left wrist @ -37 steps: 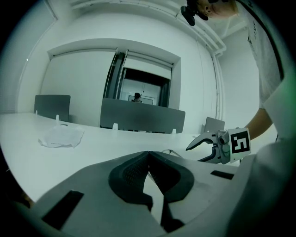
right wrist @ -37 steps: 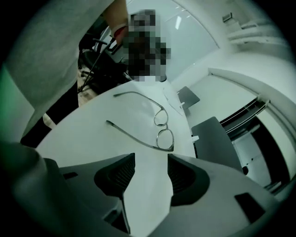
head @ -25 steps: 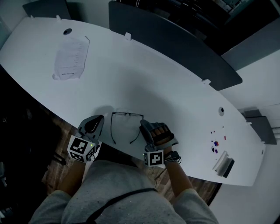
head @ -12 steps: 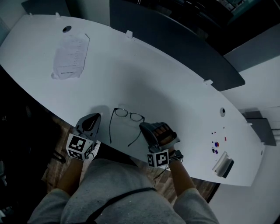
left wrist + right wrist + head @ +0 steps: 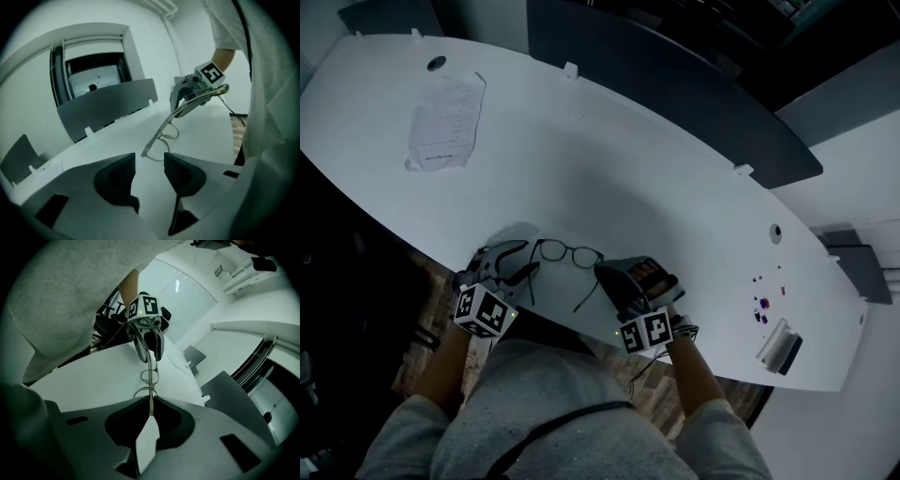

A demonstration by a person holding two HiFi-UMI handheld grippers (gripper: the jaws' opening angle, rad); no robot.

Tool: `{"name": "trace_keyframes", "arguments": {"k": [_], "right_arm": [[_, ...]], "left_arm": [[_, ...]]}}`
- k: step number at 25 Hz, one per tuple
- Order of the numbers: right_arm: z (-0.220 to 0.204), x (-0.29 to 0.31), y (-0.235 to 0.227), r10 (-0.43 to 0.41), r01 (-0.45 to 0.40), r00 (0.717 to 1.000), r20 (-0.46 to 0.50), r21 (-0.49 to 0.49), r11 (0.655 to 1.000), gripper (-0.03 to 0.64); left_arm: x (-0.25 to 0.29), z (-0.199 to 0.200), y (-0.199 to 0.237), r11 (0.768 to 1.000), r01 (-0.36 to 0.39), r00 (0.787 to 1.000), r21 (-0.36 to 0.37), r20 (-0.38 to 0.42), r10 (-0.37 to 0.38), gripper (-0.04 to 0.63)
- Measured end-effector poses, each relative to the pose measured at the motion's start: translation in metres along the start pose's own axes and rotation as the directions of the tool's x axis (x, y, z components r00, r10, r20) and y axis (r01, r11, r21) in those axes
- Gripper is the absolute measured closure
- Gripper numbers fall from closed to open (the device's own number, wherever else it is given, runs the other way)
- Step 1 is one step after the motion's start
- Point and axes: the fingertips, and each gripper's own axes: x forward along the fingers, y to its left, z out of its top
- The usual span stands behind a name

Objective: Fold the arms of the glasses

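Note:
The thin dark-rimmed glasses [image 5: 569, 253] rest near the front edge of the white table [image 5: 628, 187], lenses away from me and both arms unfolded toward me. My right gripper [image 5: 605, 274] pinches the tip of the right arm; in the right gripper view that arm [image 5: 150, 376] runs straight into the jaws of the right gripper [image 5: 151, 401], which are closing onto it. My left gripper [image 5: 517, 261] sits at the left arm with its jaws opening. In the left gripper view the glasses [image 5: 164, 136] lie just beyond the left gripper [image 5: 149, 164], nothing between its pads.
A printed paper sheet [image 5: 445, 122] lies far left on the table. A dark partition [image 5: 675, 94] runs along the far edge. Small coloured bits [image 5: 759, 309] and a grey device [image 5: 778, 349] sit at the right end. The table's front edge is right under both grippers.
The right gripper closed on the right arm of the glasses. The left gripper rolled, sank a little and opened its jaws. The glasses shifted and their front tipped up.

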Motion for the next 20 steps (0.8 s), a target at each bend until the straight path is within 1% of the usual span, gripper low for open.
{"name": "trace_keyframes", "arguments": {"k": [2,3,4,5,7,8,10,12,14,17,20], "right_arm": [[0.0,0.001,0.0,0.036,-0.036,0.999,0.008,0.054,0.998,0.578],[0.001,0.002,0.001,0.059,-0.059,0.998,0.013,0.078,0.995,0.578],[0.002,0.003,0.001,0.085,-0.086,0.996,0.02,0.103,0.991,0.578],[0.003,0.004,0.002,0.113,-0.116,0.993,0.029,0.137,0.984,0.578],[0.004,0.005,0.002,0.162,-0.169,0.986,0.049,0.235,0.957,0.578],[0.004,0.006,0.001,0.175,-0.185,0.983,0.061,0.292,0.938,0.577],[0.002,0.008,-0.002,0.175,-0.193,0.981,0.082,0.393,0.899,0.577],[0.002,0.012,-0.005,0.154,-0.181,0.984,0.094,0.473,0.862,0.577],[0.0,0.015,-0.006,0.128,-0.16,0.987,0.097,0.547,0.822,0.577],[-0.003,0.02,-0.009,0.073,-0.12,0.992,0.099,0.667,0.735,0.577],[-0.004,0.021,-0.013,0.019,-0.07,0.997,0.076,0.748,0.659,0.577]], "left_arm": [[0.002,0.012,0.0,0.998,-0.008,0.999,0.054,0.039,0.005,0.402],[0.002,0.016,0.001,0.998,-0.023,0.998,0.064,0.054,0.02,0.421],[0.001,0.019,0.004,0.997,-0.04,0.997,0.064,0.067,0.035,0.502],[0.001,0.02,0.005,0.997,-0.05,0.996,0.058,0.074,0.045,0.554],[0.001,0.017,0.006,0.999,-0.046,0.996,0.028,0.078,0.044,0.557],[0.001,0.016,0.006,0.999,-0.038,0.996,0.003,0.079,0.037,0.558],[0.0,0.014,0.006,0.998,-0.016,0.996,-0.052,0.083,0.021,0.558],[-0.001,0.012,0.005,0.995,0.005,0.996,-0.104,0.084,0.004,0.56],[-0.002,0.01,0.005,0.99,0.018,0.997,-0.138,0.083,-0.006,0.56],[-0.003,0.007,0.006,0.987,0.022,0.996,-0.16,0.086,-0.008,0.56],[-0.003,0.006,0.003,0.99,0.026,0.997,-0.142,0.08,-0.014,0.56]]}}
